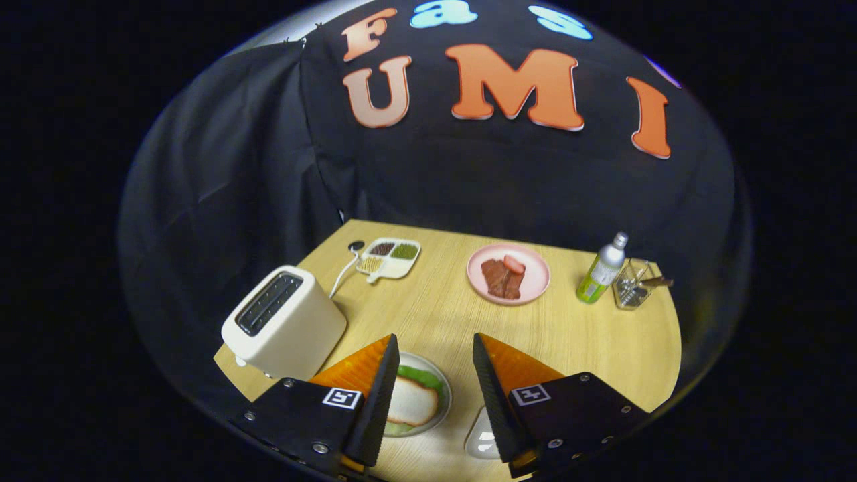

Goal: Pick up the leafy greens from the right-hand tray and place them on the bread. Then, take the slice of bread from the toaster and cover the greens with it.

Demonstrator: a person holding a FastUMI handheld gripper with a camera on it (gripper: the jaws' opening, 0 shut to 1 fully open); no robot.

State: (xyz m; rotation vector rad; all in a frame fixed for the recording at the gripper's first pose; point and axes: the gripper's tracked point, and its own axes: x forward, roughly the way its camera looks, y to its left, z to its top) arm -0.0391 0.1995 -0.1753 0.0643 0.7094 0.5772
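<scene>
Wooden surface (435, 314) | bread (412, 402) covers greens (425, 376) on plate (443, 395); toaster (284, 321) slots look empty | tongs (432, 395) released, holding nothing | task apparently complete.

The hand-held gripper (433, 375) hovers above the worktop (589, 335), its fingers spread wide apart, gripping nothing.

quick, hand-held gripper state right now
hand-held gripper: open, holding nothing, fingers apart above the plate with bread on greens.
</scene>
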